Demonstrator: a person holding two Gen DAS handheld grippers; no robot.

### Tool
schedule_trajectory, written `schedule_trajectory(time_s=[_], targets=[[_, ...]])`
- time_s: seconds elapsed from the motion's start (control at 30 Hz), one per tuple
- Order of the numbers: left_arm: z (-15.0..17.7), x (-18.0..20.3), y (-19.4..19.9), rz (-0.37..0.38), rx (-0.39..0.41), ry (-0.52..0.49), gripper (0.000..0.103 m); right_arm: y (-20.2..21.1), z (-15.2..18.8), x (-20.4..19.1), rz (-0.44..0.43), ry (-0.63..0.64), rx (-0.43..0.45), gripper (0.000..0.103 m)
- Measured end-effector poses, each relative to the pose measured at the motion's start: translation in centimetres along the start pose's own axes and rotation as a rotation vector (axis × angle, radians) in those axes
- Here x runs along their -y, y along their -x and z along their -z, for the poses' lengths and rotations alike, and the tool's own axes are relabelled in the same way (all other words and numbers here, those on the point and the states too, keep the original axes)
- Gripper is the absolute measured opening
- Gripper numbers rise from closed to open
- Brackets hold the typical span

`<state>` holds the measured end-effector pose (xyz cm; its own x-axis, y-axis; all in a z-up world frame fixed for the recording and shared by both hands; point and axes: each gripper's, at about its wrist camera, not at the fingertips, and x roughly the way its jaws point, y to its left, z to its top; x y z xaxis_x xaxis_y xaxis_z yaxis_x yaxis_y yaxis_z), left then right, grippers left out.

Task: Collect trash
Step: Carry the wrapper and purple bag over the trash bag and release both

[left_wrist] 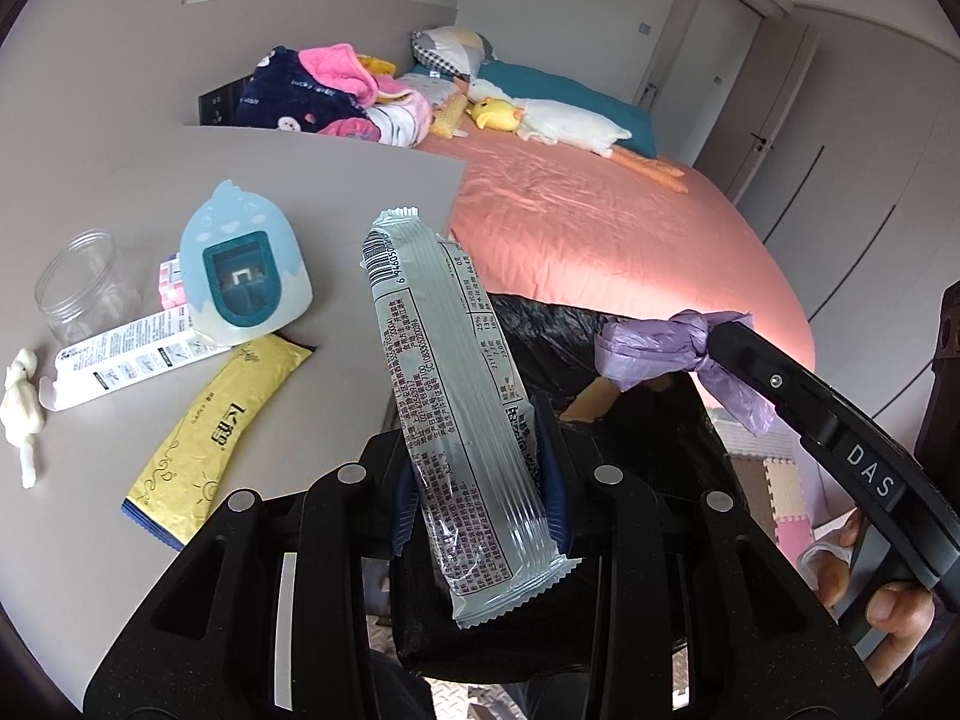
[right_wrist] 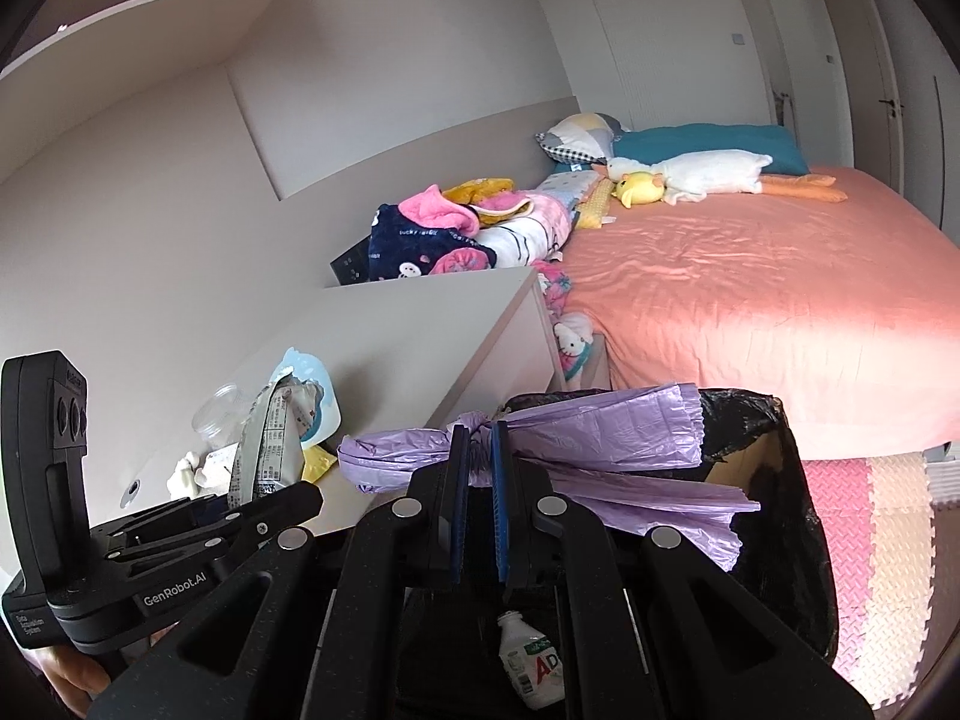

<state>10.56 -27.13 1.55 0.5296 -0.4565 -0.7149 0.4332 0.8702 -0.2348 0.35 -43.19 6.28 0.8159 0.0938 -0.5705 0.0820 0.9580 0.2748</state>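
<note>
On the grey tabletop [left_wrist: 336, 192] stand a pale blue bird-shaped gadget [left_wrist: 243, 267] and, to its left, a clear plastic jar [left_wrist: 84, 285]; a small white plush figure [left_wrist: 23, 414] lies near the edge. Beyond, a bed [left_wrist: 600, 228] with a salmon sheet carries a white goose plush [left_wrist: 564, 123], a yellow duck plush [left_wrist: 495, 114], a teal pillow [right_wrist: 708, 144] and heaped blankets [left_wrist: 336, 96]. Pink and cream foam mats [right_wrist: 870, 546] cover the floor.
</note>
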Motion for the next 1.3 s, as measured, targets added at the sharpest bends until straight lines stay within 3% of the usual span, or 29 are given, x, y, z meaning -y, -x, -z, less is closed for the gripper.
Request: schedule_trajectory(time_s=[0.9,0.97,1.0,1.03,1.07,1.1,1.13,1.3], targets=[[0.6,5.6,-5.5,0.107,-0.131,-0.132,0.035,0.2,0.4,6.3,0.129,-0.105,-0.016,0.008],[0.7,5.8,-5.7,0.154,-0.155,-0.162,0.053,-0.1,0.3,6.4,0.119,-0.11,-0.027,0.008],[0.7,5.9,-5.7,0.155,-0.15,-0.178,0.081,-0.2,0.2,6.5,0.117,-0.117,-0.031,0.01],[0.8,6.0,-5.6,0.141,-0.134,-0.192,0.098,-0.2,0.2,6.6,0.121,-0.128,-0.027,0.029],[0.9,6.1,-5.4,0.125,-0.112,-0.209,0.098,-0.1,0.1,6.7,0.128,-0.141,-0.018,0.063],[1.0,6.2,-5.2,0.11,-0.101,-0.225,0.098,0.1,0.1,6.9,0.133,-0.157,-0.004,0.074],[1.0,6.2,-5.3,0.098,-0.102,-0.233,0.098,0.2,0.1,7.0,0.131,-0.17,0.003,0.079],[1.0,4.9,-5.5,0.097,-0.122,-0.188,0.098,0.1,0.1,7.2,0.136,-0.185,-0.003,0.08]])
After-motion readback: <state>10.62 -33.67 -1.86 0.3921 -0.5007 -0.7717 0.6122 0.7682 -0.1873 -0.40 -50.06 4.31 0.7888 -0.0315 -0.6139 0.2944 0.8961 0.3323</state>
